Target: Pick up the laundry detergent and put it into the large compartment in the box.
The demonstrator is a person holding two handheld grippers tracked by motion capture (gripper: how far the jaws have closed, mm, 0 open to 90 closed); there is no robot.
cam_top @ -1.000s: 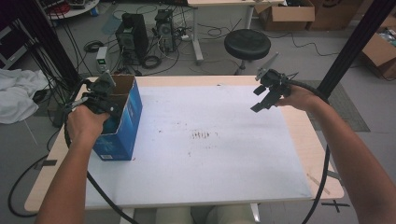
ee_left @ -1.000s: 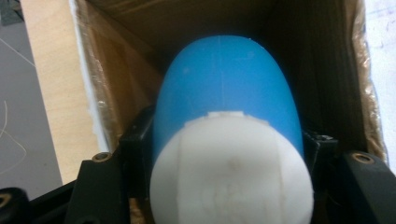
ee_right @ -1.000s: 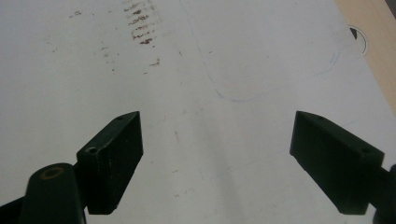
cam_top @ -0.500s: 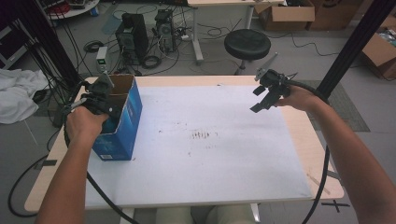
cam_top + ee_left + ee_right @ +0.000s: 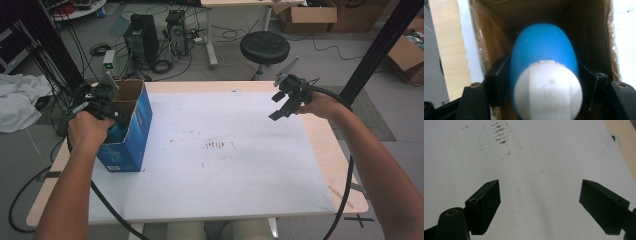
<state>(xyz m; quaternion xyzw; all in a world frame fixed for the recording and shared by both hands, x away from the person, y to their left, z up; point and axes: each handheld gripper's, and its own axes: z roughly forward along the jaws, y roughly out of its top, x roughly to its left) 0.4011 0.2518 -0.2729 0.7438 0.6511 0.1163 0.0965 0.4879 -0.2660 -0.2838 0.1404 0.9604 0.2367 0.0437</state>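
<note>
My left hand-held gripper (image 5: 544, 85) is down inside the open top of the blue cardboard box (image 5: 131, 135), which stands at the left edge of the surface (image 5: 225, 190). Between its jaws sits a blue egg-shaped bottle with a white cap (image 5: 544, 75), cap end toward me and the blue body pointing down into the brown inside of the box. The jaws have just been opening: a second ago they were almost fully closed, and now they stand a little apart on either side of the bottle. In the left gripper view the pads lie close along the bottle's flanks, and I cannot tell for certain whether they press on it or have already let go. I judge that the bottle is being released into the box, so the drop-off is at or near its end.

In the high view my left hand (image 5: 90, 131) rests over the box's near rim, in much the same spot as a second ago. My right hand-held gripper (image 5: 286, 102) hangs in the air above the far right part of the surface, jaws wide apart with nothing between them, and it has not moved either. Below it the white sheet is bare except for some dark smudges (image 5: 500, 135).

If the bottle is free, my next move would be to lift the left one straight out without catching the cardboard flaps.
</note>
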